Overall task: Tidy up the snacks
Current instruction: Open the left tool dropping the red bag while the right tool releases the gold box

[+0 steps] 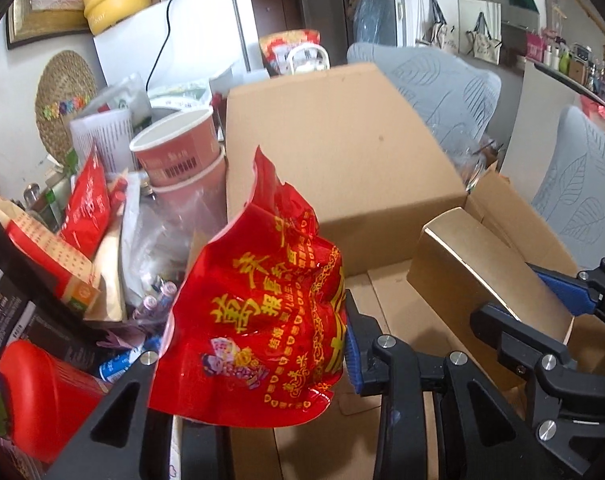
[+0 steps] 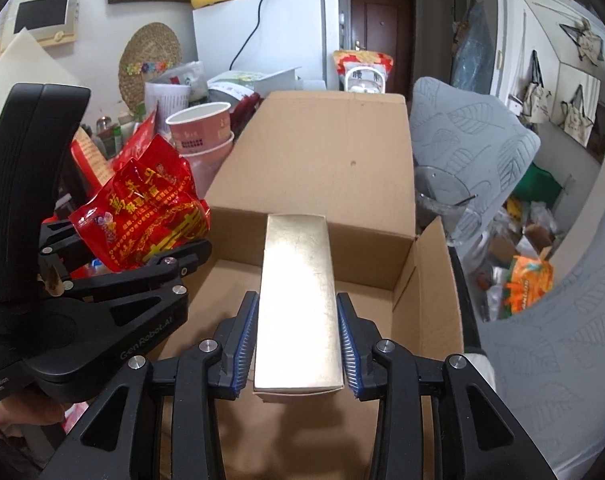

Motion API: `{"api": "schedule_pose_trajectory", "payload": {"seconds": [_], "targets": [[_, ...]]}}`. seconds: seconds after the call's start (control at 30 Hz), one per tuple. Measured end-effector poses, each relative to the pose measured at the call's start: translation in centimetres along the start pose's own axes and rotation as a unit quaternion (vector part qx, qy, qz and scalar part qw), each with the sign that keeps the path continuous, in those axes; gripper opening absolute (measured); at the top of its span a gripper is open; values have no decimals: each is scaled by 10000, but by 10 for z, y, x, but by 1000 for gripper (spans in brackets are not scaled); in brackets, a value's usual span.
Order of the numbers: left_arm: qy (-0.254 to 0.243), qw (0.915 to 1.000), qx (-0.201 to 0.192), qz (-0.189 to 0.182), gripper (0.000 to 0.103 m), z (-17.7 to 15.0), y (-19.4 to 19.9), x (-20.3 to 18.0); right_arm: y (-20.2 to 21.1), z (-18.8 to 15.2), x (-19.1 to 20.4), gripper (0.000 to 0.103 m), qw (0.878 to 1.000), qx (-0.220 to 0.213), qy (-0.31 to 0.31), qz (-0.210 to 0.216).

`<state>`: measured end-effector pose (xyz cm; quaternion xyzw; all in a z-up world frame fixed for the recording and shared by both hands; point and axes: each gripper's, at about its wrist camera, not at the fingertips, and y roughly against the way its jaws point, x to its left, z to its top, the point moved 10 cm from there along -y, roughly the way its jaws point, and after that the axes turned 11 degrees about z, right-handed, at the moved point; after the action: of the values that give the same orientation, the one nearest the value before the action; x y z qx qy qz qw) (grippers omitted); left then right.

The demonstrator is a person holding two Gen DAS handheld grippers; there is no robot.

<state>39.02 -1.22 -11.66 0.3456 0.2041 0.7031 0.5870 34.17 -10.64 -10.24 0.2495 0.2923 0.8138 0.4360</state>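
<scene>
Over the open cardboard box (image 2: 322, 184), still empty: my right tongs (image 2: 298, 344) clamp the gold box (image 2: 298, 300), left tongs (image 1: 258, 344) clamp the red snack bag (image 1: 258, 312). Clutter pile (image 1: 114, 216) on the left left to sort.

left wrist: close, angled down | right wrist: likewise | shared: cardboard box (image 1: 342, 168) (image 2: 322, 168)

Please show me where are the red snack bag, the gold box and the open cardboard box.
red snack bag (image 1: 258, 320), left wrist view, on its printed front.
gold box (image 2: 298, 304), right wrist view, on its shiny top face.
cardboard box (image 2: 322, 152), right wrist view, on its raised back flap.
</scene>
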Motion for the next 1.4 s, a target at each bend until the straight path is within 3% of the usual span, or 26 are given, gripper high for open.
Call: {"api": "schedule_pose_trajectory", "payload": {"seconds": [0.07,0.2,0.37,0.7,1.3,1.4], "targets": [[-12,10000,18,53,41,-4,-3,-1,-5,-4,-2,37,9999,93,1,-55],[-89,9994,-215,253,74,-2,4,-1,-18,-14,-9,38,9995,275,-96,-130],[-82,9993,-266,235,74,0,12,0,-18,-23,-18,44,9989,342,-181,-260],[-3,9992,-364,171,75,0,41,3,13,-15,-14,44,9989,141,-116,-441],[276,9940,-1049,122,75,9,155,32,121,6,30,44,9955,-682,141,-645],[297,9927,-1164,120,75,6,175,37,140,6,39,48,9942,-832,196,-652]]}}
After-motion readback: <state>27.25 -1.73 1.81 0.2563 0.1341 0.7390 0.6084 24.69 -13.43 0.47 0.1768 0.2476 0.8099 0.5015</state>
